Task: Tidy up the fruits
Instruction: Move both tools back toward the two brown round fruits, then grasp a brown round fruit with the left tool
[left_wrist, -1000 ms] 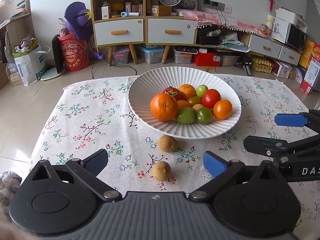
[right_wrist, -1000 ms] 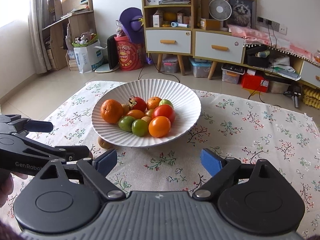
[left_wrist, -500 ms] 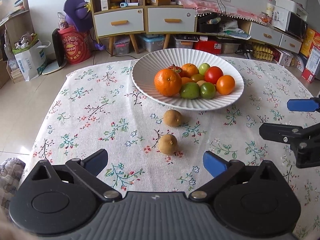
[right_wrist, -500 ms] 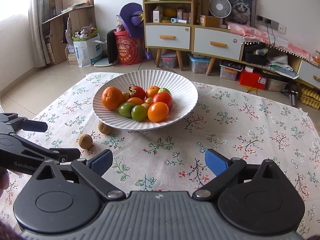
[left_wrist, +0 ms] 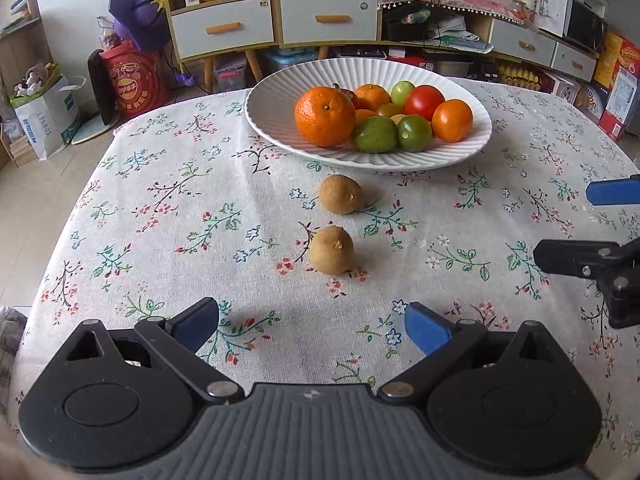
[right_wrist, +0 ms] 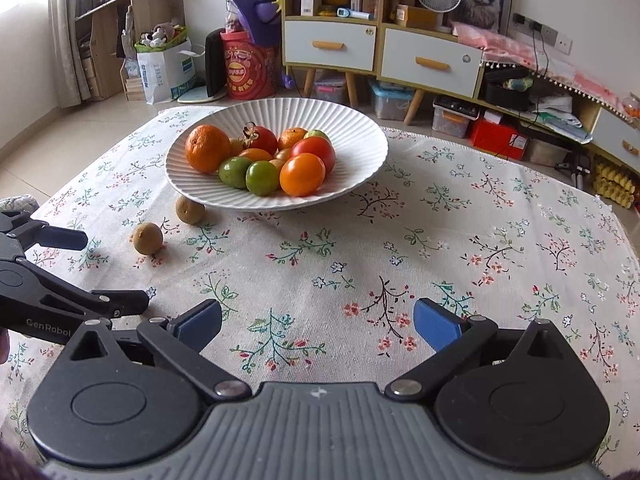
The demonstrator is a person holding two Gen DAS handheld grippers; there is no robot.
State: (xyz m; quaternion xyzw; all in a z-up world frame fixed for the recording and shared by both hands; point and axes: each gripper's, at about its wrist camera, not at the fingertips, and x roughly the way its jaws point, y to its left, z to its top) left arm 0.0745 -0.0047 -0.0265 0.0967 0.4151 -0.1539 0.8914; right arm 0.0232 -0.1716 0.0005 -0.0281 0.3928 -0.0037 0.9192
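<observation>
From my left tongs (left_wrist: 311, 326) I see only the tips of my right tongs (left_wrist: 600, 216), cut off at the right edge; from my right tongs (right_wrist: 318, 322) the left pair shows as black arms at the left edge, their far ends out of frame. In the bowl (left_wrist: 272, 120) several fruits are half buried behind the front ones, so my count there is rough: about ten. I make out one big orange (left_wrist: 325, 117), a smaller one (left_wrist: 372, 96) behind it, an orange tomato (left_wrist: 452, 120), a red tomato (left_wrist: 424, 101), two green ones in front (left_wrist: 375, 134) and a paler green one (left_wrist: 402, 90) at the back; the rest are slivers I cannot name.

Two brown fruits lie loose on the bench (left_wrist: 160, 208), dead ahead of my left tongs: the near one (left_wrist: 331, 249) just beyond the tips, the far one (left_wrist: 340, 193) between it and the bowl, close to the rim but apart from it. The two do not touch.

My left tongs are spread wide with nothing between them. My right tongs are opening, nearly at full spread, with only bare cloth between the pads.

Nothing stands between my left tongs and the near brown fruit. Past the bench sit drawers (right_wrist: 330, 45), a red drum (right_wrist: 244, 68) and floor clutter.
</observation>
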